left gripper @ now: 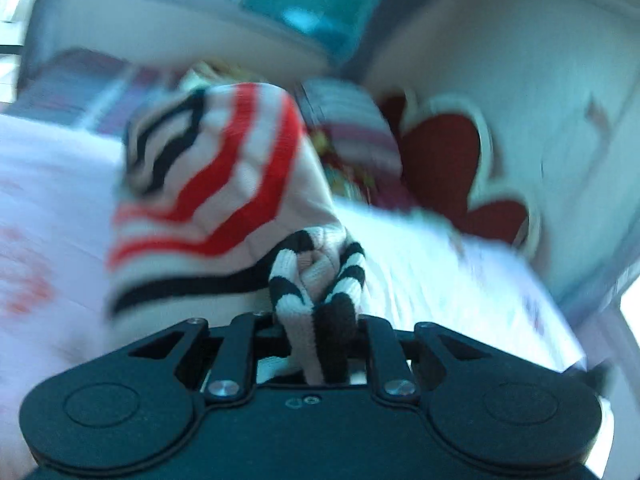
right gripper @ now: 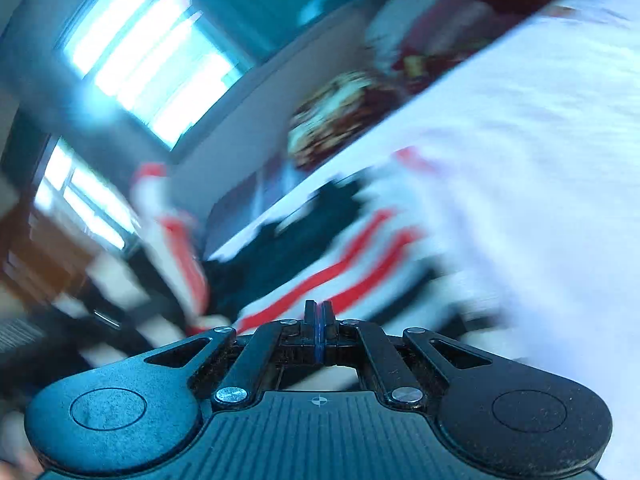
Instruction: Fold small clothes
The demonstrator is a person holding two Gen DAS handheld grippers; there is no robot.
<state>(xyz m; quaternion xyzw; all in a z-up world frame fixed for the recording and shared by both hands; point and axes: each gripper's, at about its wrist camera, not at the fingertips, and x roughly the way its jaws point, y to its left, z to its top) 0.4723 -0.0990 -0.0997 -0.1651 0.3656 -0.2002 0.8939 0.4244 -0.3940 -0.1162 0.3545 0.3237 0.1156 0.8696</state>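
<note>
A small white sock [left gripper: 216,184] with red and black stripes hangs bunched in front of my left gripper [left gripper: 320,320], which is shut on its black-striped cuff; the cloth hides the fingertips. In the right wrist view, my right gripper [right gripper: 319,312] is shut with its pads pressed together and nothing between them. Just beyond it a white garment with red stripes and a dark part [right gripper: 360,256] lies on the bed, heavily blurred. A red-and-white striped piece [right gripper: 176,240] hangs in the air at the left of that view.
A white bed sheet [left gripper: 440,280] covers the bed [right gripper: 520,160]. A red heart-shaped cushion [left gripper: 444,152] leans on the headboard, with patterned pillows [right gripper: 340,108] nearby. A bright window [right gripper: 148,52] is behind. Both views are motion-blurred.
</note>
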